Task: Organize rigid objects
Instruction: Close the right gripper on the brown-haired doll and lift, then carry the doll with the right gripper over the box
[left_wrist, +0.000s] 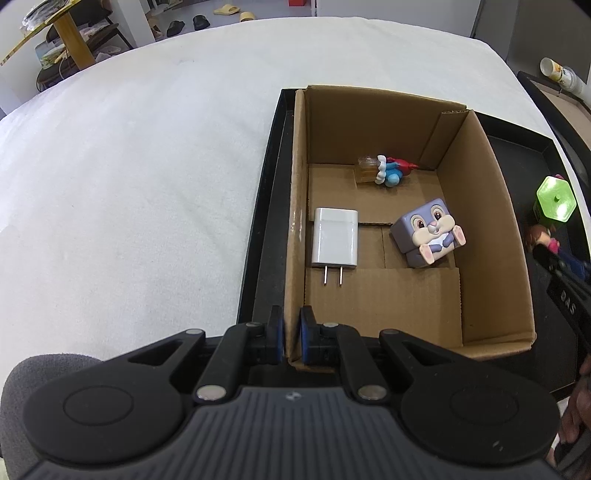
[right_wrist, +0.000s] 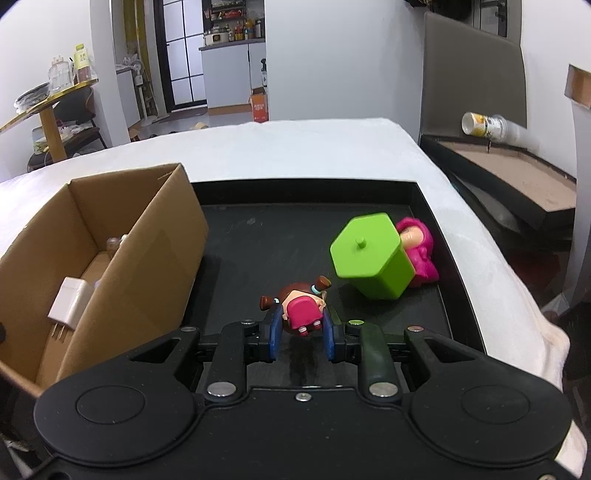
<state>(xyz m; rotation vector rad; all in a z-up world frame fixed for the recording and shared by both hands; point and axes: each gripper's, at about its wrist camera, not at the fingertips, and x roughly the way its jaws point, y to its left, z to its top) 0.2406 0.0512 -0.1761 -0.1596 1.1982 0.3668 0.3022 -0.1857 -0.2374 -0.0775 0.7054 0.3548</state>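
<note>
The left tool (left_wrist: 291, 332) pinched the cardboard box (left_wrist: 480, 206) wall, steadying it, while the right tool (right_wrist: 301, 332) clamped the doll (right_wrist: 301, 306) for transfer.

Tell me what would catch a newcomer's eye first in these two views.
First, the bright green hexagonal container lying tipped on the black tray, a pink doll right behind it. Next, the right tongs shut on a small brown-haired doll in pink. Then the cardboard box, whose near wall the left tongs pinch, holding a white charger, a purple bunny cube and a small blue figure.
</note>
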